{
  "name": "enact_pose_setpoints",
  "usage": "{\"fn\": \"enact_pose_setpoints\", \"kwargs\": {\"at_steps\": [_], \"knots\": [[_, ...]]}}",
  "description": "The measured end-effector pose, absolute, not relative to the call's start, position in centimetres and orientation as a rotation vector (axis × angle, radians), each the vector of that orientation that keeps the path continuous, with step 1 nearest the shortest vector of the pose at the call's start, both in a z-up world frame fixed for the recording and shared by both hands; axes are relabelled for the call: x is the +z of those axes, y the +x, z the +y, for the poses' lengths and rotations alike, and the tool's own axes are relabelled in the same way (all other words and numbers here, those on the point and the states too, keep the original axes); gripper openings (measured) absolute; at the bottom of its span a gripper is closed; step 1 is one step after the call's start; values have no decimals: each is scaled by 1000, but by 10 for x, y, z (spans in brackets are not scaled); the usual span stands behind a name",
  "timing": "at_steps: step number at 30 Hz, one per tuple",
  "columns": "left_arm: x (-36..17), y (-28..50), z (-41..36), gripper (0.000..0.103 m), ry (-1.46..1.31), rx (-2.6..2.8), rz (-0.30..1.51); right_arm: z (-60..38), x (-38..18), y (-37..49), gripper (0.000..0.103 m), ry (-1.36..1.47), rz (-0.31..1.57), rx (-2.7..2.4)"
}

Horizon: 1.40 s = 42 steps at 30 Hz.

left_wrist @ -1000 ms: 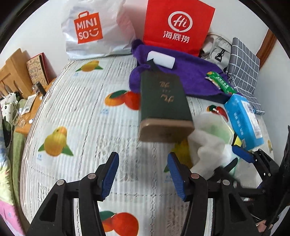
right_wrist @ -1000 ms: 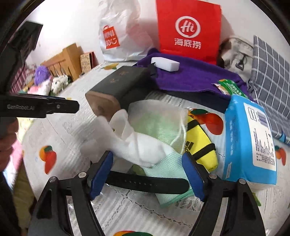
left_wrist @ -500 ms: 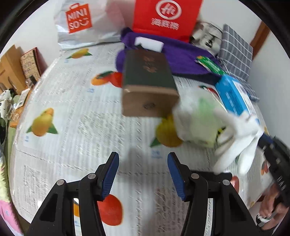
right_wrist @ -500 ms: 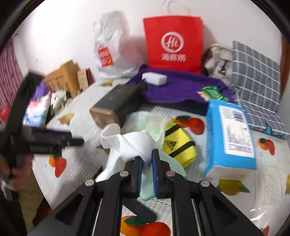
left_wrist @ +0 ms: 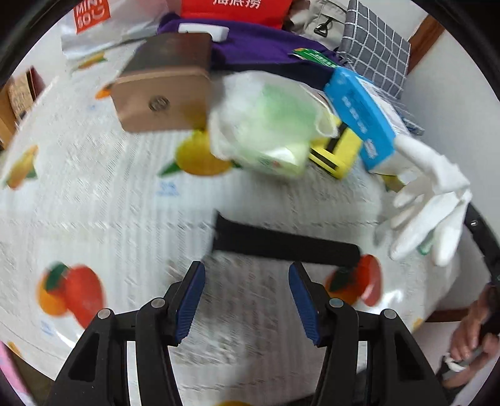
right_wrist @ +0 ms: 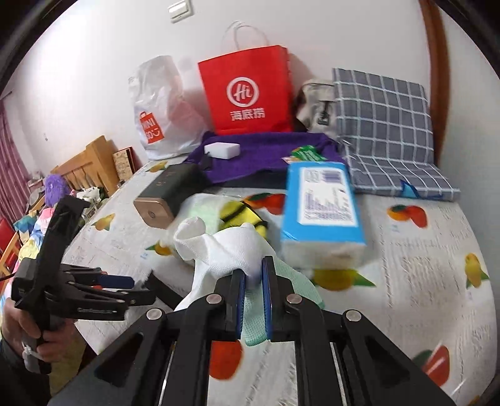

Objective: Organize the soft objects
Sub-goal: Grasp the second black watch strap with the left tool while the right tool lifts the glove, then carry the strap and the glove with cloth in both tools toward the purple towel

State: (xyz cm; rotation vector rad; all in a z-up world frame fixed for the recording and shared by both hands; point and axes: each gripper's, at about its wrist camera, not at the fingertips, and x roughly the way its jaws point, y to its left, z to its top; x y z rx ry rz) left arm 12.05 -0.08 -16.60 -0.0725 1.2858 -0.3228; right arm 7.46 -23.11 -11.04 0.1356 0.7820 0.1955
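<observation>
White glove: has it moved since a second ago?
Yes. The white glove, clamped in the right gripper, has lifted off the green cloth pile toward the camera, away from the dark box.

white wall (right_wrist: 93, 62), wooden door frame (right_wrist: 432, 62), wall switch (right_wrist: 180, 7)

- This is a room in someone's home, most likely a bedroom.
- A fruit-print sheet (right_wrist: 406, 281) covers a wide soft surface, with a grey checked cushion (right_wrist: 384, 125) at its far end.
- 2 shopping bags, a red paper bag (right_wrist: 247, 90) and a white plastic bag (right_wrist: 159, 106), lean against the plain white wall.
- Wooden furniture (right_wrist: 90, 162) and a purple plush toy (right_wrist: 56, 185) stand beside it.
</observation>
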Motion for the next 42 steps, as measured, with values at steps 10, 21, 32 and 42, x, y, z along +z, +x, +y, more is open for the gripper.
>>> {"fn": "enact_pose_setpoints", "kwargs": {"at_steps": [10, 21, 32, 42], "knots": [[-170, 140, -35, 76, -165, -259, 1201, -279, -127, 61, 10, 234, 789, 153], [-178, 141, -76, 92, 74, -70, 1154, -298, -140, 54, 10, 276, 799, 134], [-175, 122, -8, 93, 50, -32, 1235, -297, -146, 51, 11, 278, 805, 165], [-169, 128, -45, 21, 123, -183, 1111, -290, -161, 54, 11, 260, 859, 154]]}}
